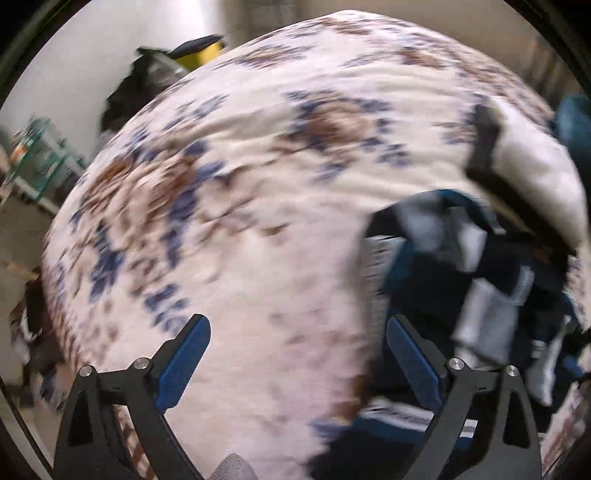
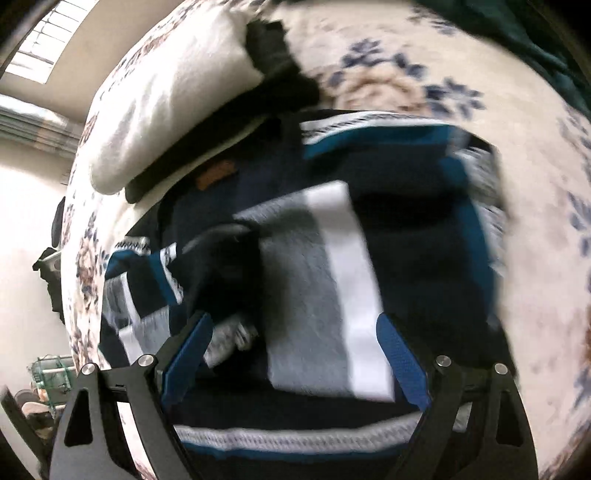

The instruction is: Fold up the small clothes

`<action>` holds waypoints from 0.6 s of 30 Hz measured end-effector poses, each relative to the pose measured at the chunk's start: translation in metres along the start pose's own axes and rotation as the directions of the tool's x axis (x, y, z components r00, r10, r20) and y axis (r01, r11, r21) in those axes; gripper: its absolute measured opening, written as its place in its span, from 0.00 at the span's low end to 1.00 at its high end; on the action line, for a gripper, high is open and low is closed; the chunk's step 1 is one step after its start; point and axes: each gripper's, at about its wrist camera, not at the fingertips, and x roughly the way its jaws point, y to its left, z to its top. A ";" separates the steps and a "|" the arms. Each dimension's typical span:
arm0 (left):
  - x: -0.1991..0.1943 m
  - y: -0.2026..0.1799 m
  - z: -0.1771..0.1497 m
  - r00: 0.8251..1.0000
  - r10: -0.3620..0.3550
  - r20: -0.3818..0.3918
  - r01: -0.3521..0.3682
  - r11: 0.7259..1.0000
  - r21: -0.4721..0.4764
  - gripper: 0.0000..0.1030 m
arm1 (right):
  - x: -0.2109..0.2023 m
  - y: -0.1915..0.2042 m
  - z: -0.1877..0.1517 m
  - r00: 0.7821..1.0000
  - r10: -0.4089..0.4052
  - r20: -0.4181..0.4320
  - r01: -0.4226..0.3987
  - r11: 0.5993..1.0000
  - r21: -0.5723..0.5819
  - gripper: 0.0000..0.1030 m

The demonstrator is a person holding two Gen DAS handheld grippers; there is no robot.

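A heap of small dark navy and teal clothes (image 2: 413,236) with patterned white waistbands lies on a floral bedspread (image 1: 258,192). A grey and white striped piece (image 2: 325,295) lies on top of it. My right gripper (image 2: 295,339) is open just above this striped piece, its blue-padded jaws wide apart. In the left wrist view the same heap (image 1: 480,280) lies at the right. My left gripper (image 1: 299,343) is open over the bare bedspread, its right finger (image 1: 413,358) at the heap's edge. Both views are motion-blurred.
A white pillow (image 2: 173,96) with a black garment (image 2: 280,74) against it lies behind the heap. A dark teal cloth (image 2: 517,29) lies at the far right. Off the bed's left side are a green rack (image 1: 40,158) and a yellow and black object (image 1: 192,51).
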 end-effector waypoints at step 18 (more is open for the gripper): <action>0.039 -0.077 0.018 0.993 -0.109 -0.036 0.112 0.990 0.088 0.95 | -0.050 -0.070 0.024 0.971 -0.180 0.160 0.149 0.970 0.190 0.07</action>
